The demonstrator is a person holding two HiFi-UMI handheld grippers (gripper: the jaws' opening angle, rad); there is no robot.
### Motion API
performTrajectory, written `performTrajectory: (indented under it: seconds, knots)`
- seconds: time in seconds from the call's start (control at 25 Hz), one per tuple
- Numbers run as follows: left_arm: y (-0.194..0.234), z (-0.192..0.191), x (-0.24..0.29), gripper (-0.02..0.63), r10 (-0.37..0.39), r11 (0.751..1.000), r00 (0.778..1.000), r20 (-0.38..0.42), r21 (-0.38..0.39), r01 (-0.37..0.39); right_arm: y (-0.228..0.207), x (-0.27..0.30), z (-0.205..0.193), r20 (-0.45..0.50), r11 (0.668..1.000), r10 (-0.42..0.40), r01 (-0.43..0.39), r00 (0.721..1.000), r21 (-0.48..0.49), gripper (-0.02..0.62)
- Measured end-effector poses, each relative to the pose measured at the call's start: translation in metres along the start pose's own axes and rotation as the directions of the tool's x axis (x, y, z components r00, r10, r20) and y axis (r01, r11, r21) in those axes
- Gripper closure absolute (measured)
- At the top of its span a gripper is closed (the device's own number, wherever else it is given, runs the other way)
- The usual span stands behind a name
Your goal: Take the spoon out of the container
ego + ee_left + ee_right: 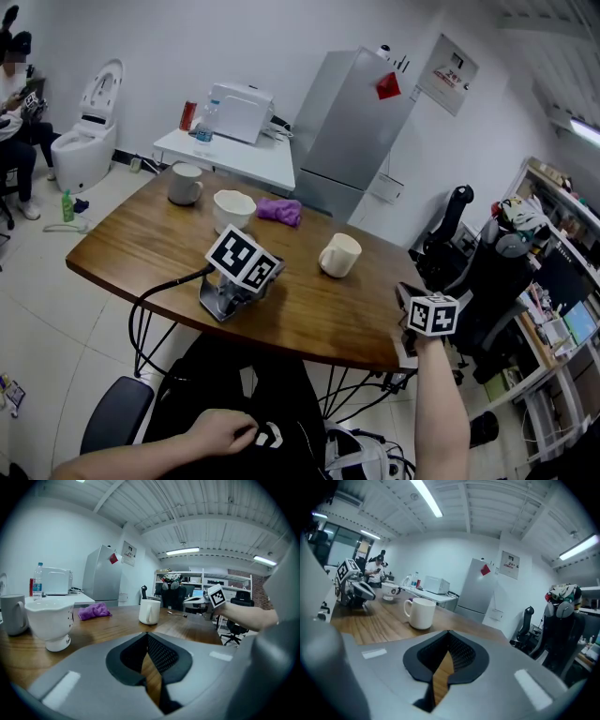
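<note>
The left gripper [147,638] lies on the wooden table [141,246], jaws together on nothing, with the white mug [150,611] ahead of it, the spoon [177,614] flat on the tabletop past the mug, and near the spoon the hand-held right gripper [448,638], likewise closed and empty.

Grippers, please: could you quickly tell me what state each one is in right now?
Left gripper: closed, holding nothing.
Right gripper: closed, holding nothing.
</note>
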State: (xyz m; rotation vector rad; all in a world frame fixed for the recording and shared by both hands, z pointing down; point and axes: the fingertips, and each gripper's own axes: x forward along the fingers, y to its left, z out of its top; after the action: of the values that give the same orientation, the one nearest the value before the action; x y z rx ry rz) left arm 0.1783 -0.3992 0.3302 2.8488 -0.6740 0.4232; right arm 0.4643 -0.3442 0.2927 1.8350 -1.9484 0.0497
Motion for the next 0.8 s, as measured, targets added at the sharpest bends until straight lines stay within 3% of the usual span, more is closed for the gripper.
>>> performTrajectory:
  seconds: [0.32, 0.8]
  knots:
    - [-0.001, 0.0, 0.001, 0.594, 0.0, 1.0, 1.0, 0.0, -0.001, 0.0, 0.057, 0.001, 0.029, 0.113, 0.98, 0.169, -0.179, 0.979, 0.088, 0.592]
    - [-0.003, -0.001, 0.002, 0.594, 0.0, 1.0, 1.0, 0.001, 0.0, 0.0, 0.139, 0.002, 0.044, 0.213, 0.895, 0.38, -0.416, 0.9, 0.161, 0.592]
